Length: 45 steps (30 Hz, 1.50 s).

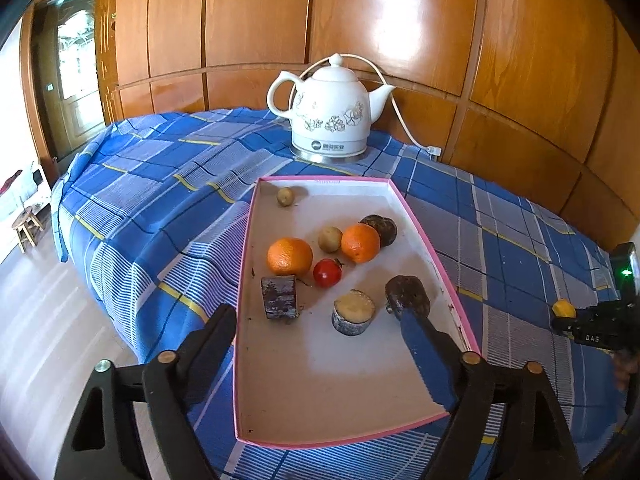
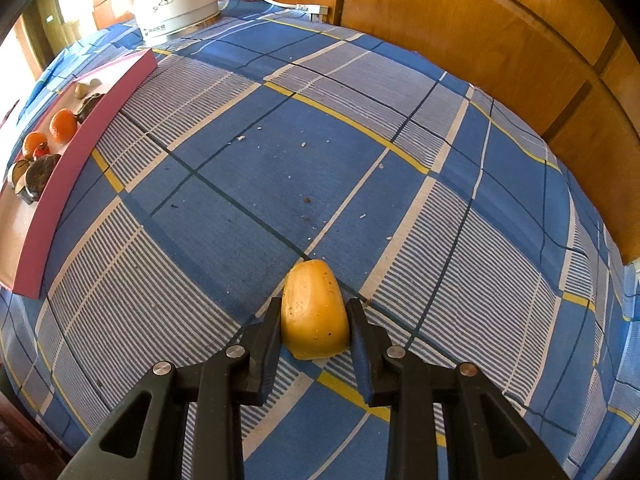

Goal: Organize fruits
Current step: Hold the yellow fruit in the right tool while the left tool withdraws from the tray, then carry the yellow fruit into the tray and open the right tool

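Pink-rimmed, the shallow tray [image 1: 424,236] lies ahead of the left gripper [image 1: 316,322], whose jaws stand spread wide with nothing pinched; its right finger just touches a dark brown fruit [image 1: 408,294]. Inside I count two oranges [image 1: 289,256], one small red fruit [image 1: 327,273], two small greenish-brown fruits [image 1: 330,239], and four dark or cut pieces, though these are hard to identify. The right gripper [image 2: 315,316] pinches one yellow fruit piece [image 2: 314,312] on the blue checked cloth [image 2: 248,184]. One white kettle [image 1: 330,120] stands beyond.
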{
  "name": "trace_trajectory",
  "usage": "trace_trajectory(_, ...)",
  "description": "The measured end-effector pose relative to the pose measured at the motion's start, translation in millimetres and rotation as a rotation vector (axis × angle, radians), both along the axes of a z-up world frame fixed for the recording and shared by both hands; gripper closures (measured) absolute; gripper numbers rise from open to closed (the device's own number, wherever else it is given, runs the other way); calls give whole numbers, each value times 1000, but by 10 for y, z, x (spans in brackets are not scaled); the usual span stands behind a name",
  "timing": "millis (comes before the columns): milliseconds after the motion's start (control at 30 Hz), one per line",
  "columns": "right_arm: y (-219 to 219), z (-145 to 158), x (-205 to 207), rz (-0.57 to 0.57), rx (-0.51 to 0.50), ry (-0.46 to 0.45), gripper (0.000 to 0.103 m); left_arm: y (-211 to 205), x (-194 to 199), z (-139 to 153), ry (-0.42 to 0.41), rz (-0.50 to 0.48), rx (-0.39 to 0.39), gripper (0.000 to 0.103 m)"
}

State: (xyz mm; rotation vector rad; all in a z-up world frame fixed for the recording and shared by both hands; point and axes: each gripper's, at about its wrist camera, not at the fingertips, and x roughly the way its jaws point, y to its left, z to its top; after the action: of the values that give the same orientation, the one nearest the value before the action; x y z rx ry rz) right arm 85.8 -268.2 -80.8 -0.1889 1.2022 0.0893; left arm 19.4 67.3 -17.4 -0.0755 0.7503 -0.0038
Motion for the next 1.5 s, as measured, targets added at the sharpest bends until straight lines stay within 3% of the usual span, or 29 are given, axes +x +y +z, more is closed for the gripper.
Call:
trace_trajectory(200,230,68,-10,21,75,-8,73,4,-72,87,-54,6,16,0)
trace_trajectory(467,917,429,109,166,269,-75,73,55,-105,143,-73,32,22,0)
trace_trajectory(667,1592,694,291,307,344,-128,73,103,-157,216,-102,60,33,0)
trace_trajectory(1100,2370,462,650,400,290,-76,72,230,-185,267,-122,97,40,0)
trace_trajectory(1267,2444,332,720,400,285,-37,66,275,-164,243,-112,106,36,0)
trace_trajectory(1500,2343,363,588,400,293,-65,69,311,-123,162,-88,121,26,0)
